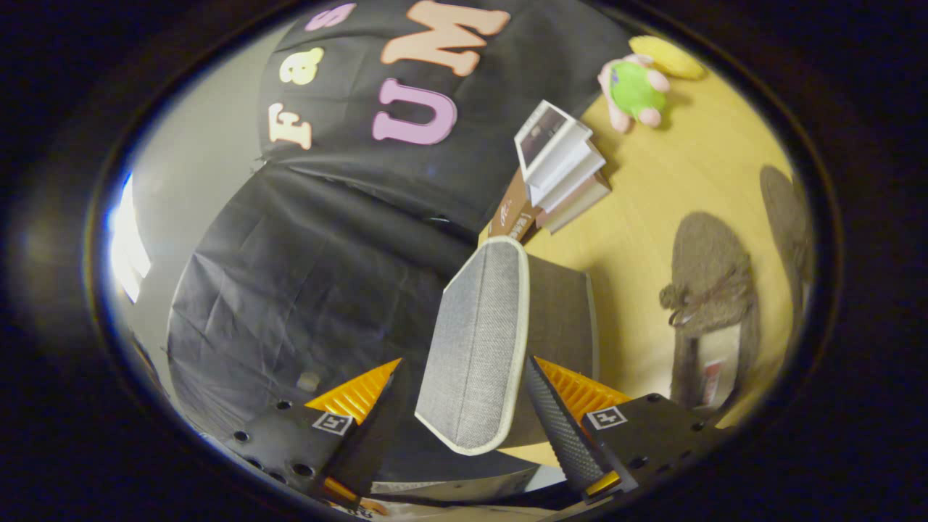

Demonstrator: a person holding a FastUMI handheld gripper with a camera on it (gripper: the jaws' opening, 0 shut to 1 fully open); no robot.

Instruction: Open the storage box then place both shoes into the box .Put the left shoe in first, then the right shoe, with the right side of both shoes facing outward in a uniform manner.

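Note:
The grey fabric storage box (562, 312) stands on the yellow wooden table (681, 188), just ahead of my fingers. Its white-trimmed grey lid (478, 341) is raised, and its broad face sits between my fingers. My gripper (460, 365) is open. The right finger (562, 424) lies against the lid's edge, while the left finger (362, 395) stands a little apart from it. Two brown fuzzy shoes lie on the table beyond the box. One shoe (710, 283) has a bow and is close to the box. The other shoe (786, 217) lies farther off.
A stack of books (562, 170) sits past the box, near the black cloth wall (304, 261). A pink and green plush toy (634, 90) and a yellow object (667, 56) lie at the table's far end.

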